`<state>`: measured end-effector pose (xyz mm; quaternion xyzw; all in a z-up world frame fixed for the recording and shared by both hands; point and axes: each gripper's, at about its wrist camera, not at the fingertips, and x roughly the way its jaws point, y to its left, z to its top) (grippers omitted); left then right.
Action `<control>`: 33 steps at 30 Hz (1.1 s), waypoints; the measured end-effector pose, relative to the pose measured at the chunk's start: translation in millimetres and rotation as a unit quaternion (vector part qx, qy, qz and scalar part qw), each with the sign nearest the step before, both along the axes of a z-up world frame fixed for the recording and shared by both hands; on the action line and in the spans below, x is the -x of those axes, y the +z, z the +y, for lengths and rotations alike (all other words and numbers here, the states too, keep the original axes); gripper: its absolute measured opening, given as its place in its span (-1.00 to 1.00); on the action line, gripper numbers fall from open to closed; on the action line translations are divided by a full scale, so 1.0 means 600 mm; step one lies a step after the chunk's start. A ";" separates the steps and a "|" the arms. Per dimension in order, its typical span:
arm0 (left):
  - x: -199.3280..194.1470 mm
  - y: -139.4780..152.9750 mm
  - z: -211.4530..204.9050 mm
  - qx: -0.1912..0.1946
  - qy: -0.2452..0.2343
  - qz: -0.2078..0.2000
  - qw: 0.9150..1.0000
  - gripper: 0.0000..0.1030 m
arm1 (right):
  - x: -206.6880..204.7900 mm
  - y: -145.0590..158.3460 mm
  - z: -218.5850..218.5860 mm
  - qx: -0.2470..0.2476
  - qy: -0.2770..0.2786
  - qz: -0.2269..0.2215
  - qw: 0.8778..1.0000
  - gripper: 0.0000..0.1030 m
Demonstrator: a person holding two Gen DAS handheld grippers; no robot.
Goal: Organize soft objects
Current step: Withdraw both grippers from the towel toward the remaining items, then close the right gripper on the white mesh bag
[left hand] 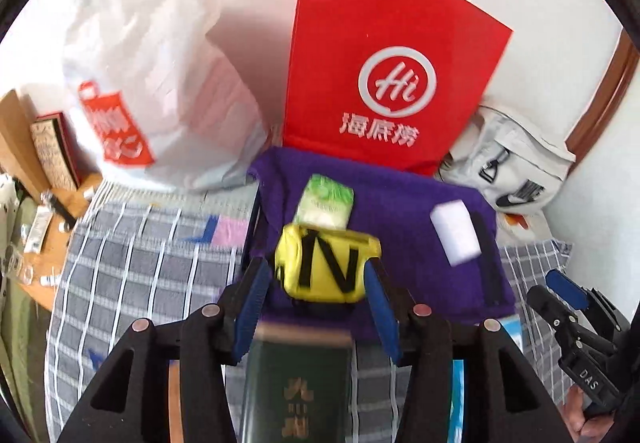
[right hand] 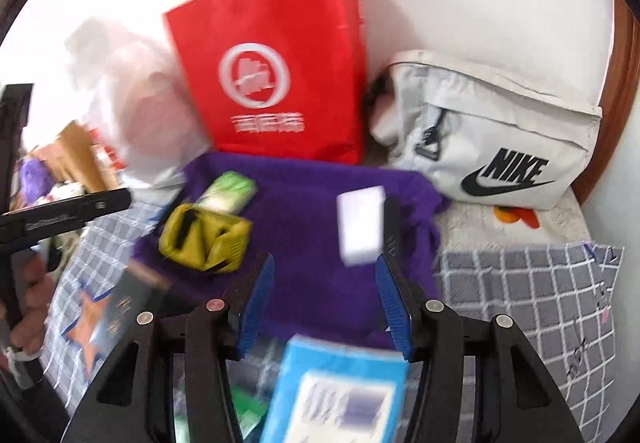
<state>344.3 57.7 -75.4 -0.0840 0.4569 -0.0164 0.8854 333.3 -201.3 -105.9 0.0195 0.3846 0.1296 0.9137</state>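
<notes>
A: Checked left gripper [left hand: 320,279]?
B: Jaws apart, pads clear of yellow pouch [left hand: 326,265]. Pouch seen between the blue fingers [left hand: 252,307] in left wrist view, but resting on purple cloth [left hand: 400,203], not clamped.
A: Right gripper [right hand: 326,283]?
B: Also parted, nothing between the pads. Only purple cloth visible in the gap.
A: Located soft items?
B: All on the purple cloth, spread over checked bedsheet [left hand: 132,263]. Yellow pouch near cloth's left front edge. Green tissue pack [left hand: 326,203] touching pouch on its far side. White sponge block [left hand: 456,233] toward cloth's right edge, well apart from pouch, beside a black strip [left hand: 486,255].
A: Noted surroundings?
B: Red paper bag [left hand: 384,63] upright at cloth's far edge. White plastic bag [left hand: 152,75] to its left, grey Nike bag [right hand: 496,139] to its right. Dark green booklet [left hand: 300,383] and blue packet [right hand: 340,391] at cloth's near edge, blurred.
</notes>
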 end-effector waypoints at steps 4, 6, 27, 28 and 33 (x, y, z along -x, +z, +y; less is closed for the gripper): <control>0.061 0.011 0.005 0.004 -0.011 -0.007 1.000 -0.03 | 0.074 0.015 0.022 0.005 0.028 -0.012 1.000 0.02; 0.091 0.015 0.012 0.013 -0.003 -0.013 1.000 0.06 | 0.110 0.018 0.036 0.015 0.044 -0.013 0.999 0.02; 0.331 -0.060 0.006 0.017 0.011 0.027 0.999 0.28 | 0.377 -0.145 0.036 0.001 0.107 0.032 0.994 0.66; 0.337 -0.064 0.001 0.019 0.006 0.031 0.999 0.28 | 0.379 -0.154 0.034 -0.001 0.107 0.038 0.994 0.66; 0.362 -0.082 -0.005 0.015 0.000 0.044 0.999 0.33 | 0.383 -0.188 0.043 0.003 0.121 0.060 0.991 0.67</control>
